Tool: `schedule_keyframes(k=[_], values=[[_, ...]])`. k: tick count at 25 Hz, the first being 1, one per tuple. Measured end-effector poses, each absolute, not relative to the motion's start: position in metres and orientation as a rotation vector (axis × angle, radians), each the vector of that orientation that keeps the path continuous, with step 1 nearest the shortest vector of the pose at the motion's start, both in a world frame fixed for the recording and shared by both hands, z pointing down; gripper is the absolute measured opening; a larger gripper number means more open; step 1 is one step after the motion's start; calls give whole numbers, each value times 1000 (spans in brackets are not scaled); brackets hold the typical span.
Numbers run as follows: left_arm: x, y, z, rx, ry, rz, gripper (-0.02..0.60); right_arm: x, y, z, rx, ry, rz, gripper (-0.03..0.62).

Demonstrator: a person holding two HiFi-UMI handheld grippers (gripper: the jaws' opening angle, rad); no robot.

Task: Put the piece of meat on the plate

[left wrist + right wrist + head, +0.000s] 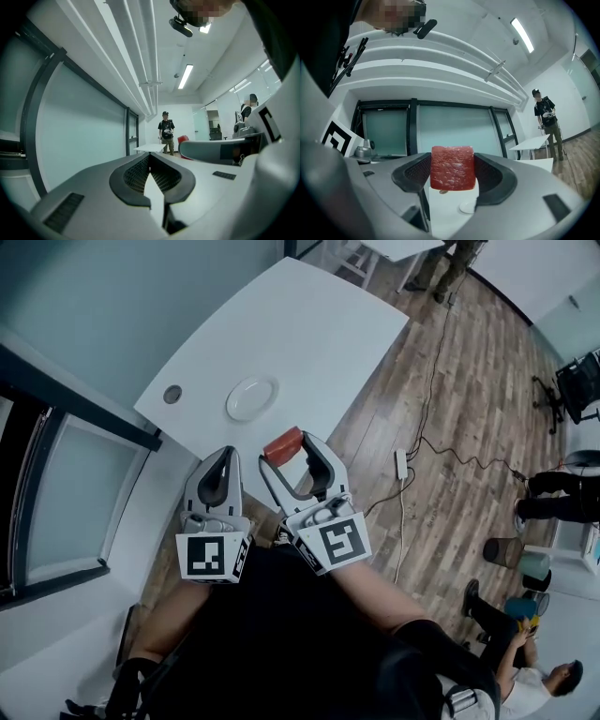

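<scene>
A red, square piece of meat (452,167) sits clamped between the jaws of my right gripper (452,171); from the head view the meat (282,445) shows at the tips of the right gripper (292,454), held near the table's near edge. A small white plate (251,397) lies on the white table (309,324), a little beyond the meat; the plate (468,206) also shows small and low in the right gripper view. My left gripper (225,465) hangs beside the right one, its jaws pressed together with nothing in them (150,167).
A round grey grommet (172,394) sits in the table left of the plate. A cable and power strip (400,463) lie on the wood floor to the right. People stand at the far end (448,263) and right side (553,493) of the room. A glass partition (70,493) is on the left.
</scene>
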State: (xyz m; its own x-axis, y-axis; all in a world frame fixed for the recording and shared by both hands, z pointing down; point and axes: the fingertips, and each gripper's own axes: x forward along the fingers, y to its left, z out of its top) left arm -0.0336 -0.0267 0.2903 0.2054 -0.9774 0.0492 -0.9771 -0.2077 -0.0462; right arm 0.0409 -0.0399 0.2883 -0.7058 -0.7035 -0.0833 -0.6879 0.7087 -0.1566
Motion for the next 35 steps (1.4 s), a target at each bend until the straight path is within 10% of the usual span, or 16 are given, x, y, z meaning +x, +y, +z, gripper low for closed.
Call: schedule_keyframes(k=[35], values=[[-105, -185, 330, -2724, 1829, -81, 5, -24, -172, 315, -1474, 2746, -280, 288]])
